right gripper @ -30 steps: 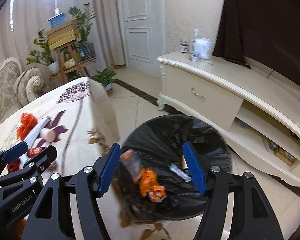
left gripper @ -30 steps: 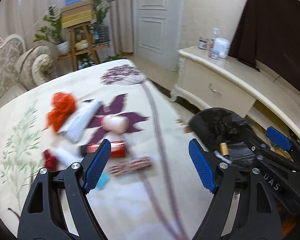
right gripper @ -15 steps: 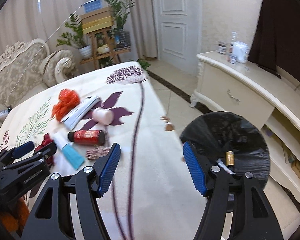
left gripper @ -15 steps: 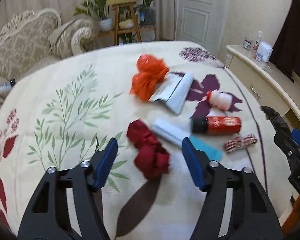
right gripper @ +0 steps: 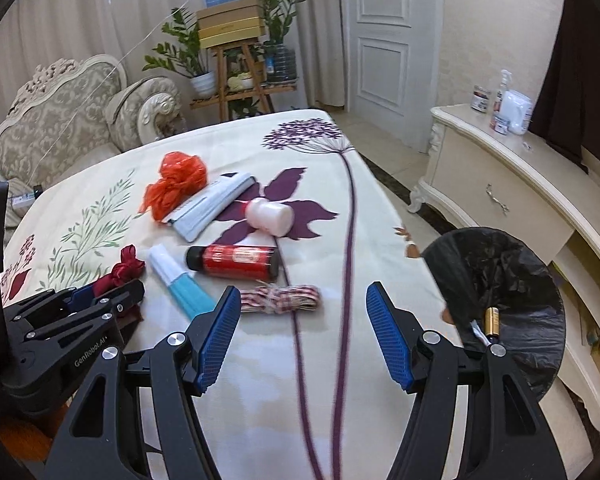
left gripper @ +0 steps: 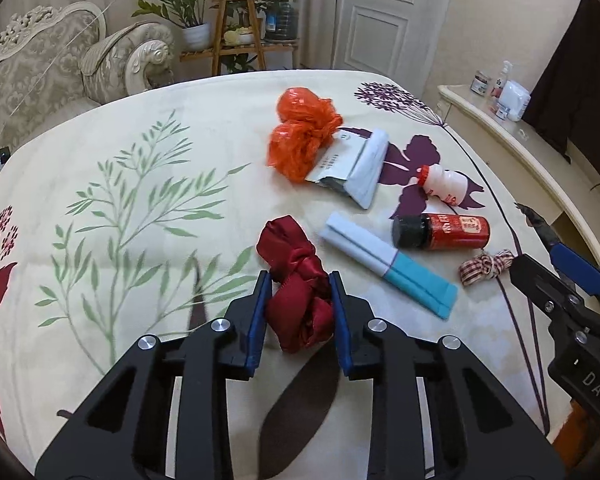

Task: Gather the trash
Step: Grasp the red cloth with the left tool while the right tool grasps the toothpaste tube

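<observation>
My left gripper (left gripper: 298, 312) is shut on a knotted dark red ribbon (left gripper: 296, 280) lying on the floral tablecloth (left gripper: 140, 200); it also shows in the right wrist view (right gripper: 120, 270). My right gripper (right gripper: 302, 334) is open and empty above the table's right part, just short of a red-checked ribbon (right gripper: 284, 298). Other trash lies beyond: a red bottle (right gripper: 236, 260), a white-and-teal tube (right gripper: 180, 284), a small white bottle (right gripper: 270, 216), a grey mailer bag (right gripper: 212, 204) and an orange plastic bag (right gripper: 176, 188). A black-lined bin (right gripper: 500, 300) stands on the floor at the right.
A cream sideboard (right gripper: 520, 184) with bottles on top runs along the right wall. A sofa (right gripper: 80, 116) and a wooden plant stand (right gripper: 236, 64) are behind the table. A white door (right gripper: 388, 40) is at the back.
My left gripper swung from the bin side to the table, came down over the red ribbon and shut on it. My right gripper swung from above the bin to over the table.
</observation>
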`<state>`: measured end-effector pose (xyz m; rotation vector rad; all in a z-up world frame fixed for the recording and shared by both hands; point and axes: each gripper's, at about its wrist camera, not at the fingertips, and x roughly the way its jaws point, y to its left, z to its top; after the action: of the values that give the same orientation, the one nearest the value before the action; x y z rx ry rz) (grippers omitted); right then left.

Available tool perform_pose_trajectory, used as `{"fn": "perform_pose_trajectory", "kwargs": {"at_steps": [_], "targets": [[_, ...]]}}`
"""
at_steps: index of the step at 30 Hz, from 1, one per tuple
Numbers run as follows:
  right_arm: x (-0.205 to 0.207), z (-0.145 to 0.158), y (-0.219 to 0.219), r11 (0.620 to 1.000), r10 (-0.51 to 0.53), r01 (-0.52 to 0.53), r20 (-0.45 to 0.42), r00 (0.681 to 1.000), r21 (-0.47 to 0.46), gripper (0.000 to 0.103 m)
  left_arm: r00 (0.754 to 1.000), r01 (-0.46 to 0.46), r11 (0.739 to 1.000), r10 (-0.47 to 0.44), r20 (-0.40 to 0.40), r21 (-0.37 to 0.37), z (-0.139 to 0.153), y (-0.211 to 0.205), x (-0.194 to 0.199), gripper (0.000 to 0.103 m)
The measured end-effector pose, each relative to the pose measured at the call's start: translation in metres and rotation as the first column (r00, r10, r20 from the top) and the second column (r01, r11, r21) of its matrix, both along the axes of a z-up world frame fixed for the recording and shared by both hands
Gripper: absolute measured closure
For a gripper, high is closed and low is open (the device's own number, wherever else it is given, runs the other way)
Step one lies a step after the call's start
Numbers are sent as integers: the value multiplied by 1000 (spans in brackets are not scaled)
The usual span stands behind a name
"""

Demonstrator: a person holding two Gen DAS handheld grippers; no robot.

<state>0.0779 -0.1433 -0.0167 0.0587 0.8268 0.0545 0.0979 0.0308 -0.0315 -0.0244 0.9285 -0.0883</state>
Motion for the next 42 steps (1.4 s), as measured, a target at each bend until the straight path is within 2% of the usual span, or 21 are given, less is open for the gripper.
{"fn": "perform_pose_trajectory", "kwargs": {"at_steps": [11, 16, 22, 30, 35, 39, 42], "targets": [[9, -4, 46, 991, 135, -135, -29, 990, 14, 39, 996, -85, 996, 85, 15, 30, 6, 57, -19, 75], [20, -14, 64, 985, 170, -169, -65, 983, 18, 42, 993, -120, 991, 119, 23, 58, 6, 80, -25, 75], [31, -27, 77, 983, 183, -184, -112, 977, 3, 45, 991, -136, 989, 136, 16, 50, 3, 92, -27, 75], [22, -26, 87, 973, 228, -229, -129, 965, 10, 61, 991, -134, 989, 133, 22, 54, 2, 91, -27, 75], [24, -27, 90, 976, 217, -220, -124, 968, -5, 62, 991, -135, 989, 134, 27, 60, 2, 90, -26, 75], [23, -27, 96, 971, 235, -239, -123, 964, -17, 78, 990, -137, 988, 134, 40, 75, 2, 88, -28, 75], [20, -26, 96, 970, 239, -242, -121, 963, -4, 81, 990, -140, 987, 136, 48, 82, 2, 87, -29, 75]]}}
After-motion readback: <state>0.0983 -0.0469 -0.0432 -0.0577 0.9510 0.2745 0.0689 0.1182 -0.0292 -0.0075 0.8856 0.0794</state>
